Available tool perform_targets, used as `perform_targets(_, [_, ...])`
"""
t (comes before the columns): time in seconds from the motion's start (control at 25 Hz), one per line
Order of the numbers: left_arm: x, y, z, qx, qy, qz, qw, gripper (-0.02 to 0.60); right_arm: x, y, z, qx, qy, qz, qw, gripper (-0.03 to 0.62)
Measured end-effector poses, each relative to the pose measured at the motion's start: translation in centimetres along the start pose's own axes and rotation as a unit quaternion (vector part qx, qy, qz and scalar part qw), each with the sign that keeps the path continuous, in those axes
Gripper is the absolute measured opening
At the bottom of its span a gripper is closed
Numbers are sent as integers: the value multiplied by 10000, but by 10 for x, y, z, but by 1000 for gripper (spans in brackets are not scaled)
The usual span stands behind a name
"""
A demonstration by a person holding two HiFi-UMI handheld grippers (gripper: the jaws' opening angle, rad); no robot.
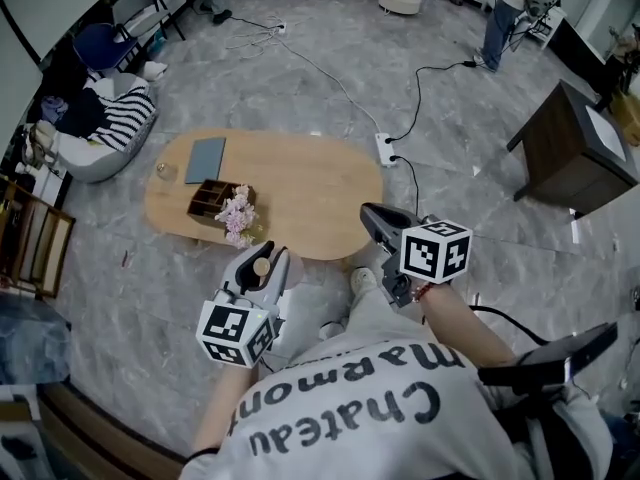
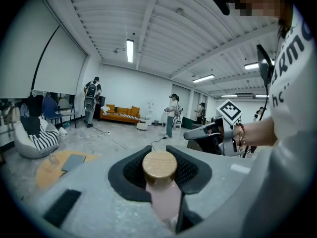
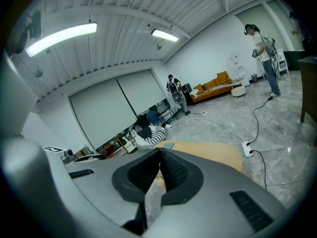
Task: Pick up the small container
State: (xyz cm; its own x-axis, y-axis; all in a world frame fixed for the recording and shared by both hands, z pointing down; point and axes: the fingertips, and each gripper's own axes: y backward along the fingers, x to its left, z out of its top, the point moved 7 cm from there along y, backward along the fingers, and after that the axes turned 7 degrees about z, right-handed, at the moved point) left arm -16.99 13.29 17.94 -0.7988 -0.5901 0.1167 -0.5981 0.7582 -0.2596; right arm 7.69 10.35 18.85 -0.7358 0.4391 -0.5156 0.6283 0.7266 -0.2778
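Observation:
The small container (image 2: 159,166) has a round wooden lid and a pale pink body. It sits between the black pads of my left gripper (image 2: 159,175), which is shut on it and holds it up in the air. In the head view the container's lid (image 1: 261,266) shows in the left gripper (image 1: 264,256), just off the near edge of the low table. My right gripper (image 1: 373,215) hangs over the table's near right end. In the right gripper view its jaws (image 3: 159,170) are shut together with nothing between them.
The oval wooden table (image 1: 310,183) carries a grey pad (image 1: 206,158), a wooden divided box (image 1: 212,199), pink flowers (image 1: 238,216) and a small glass (image 1: 165,171). A beanbag (image 1: 105,128) lies at far left, a power strip (image 1: 386,149) and cables behind, a dark cabinet (image 1: 575,148) at right.

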Motion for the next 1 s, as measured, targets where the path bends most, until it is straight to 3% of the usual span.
perform_targets(0.32, [5,5,-6,79,2,98,9999,103,-8,9,-5,182,229,-324,9990,12])
perform_targets(1.0, [9,5,-3,42,-36,156,9999,103,-10,4,-7,288,398,-405,9980,12])
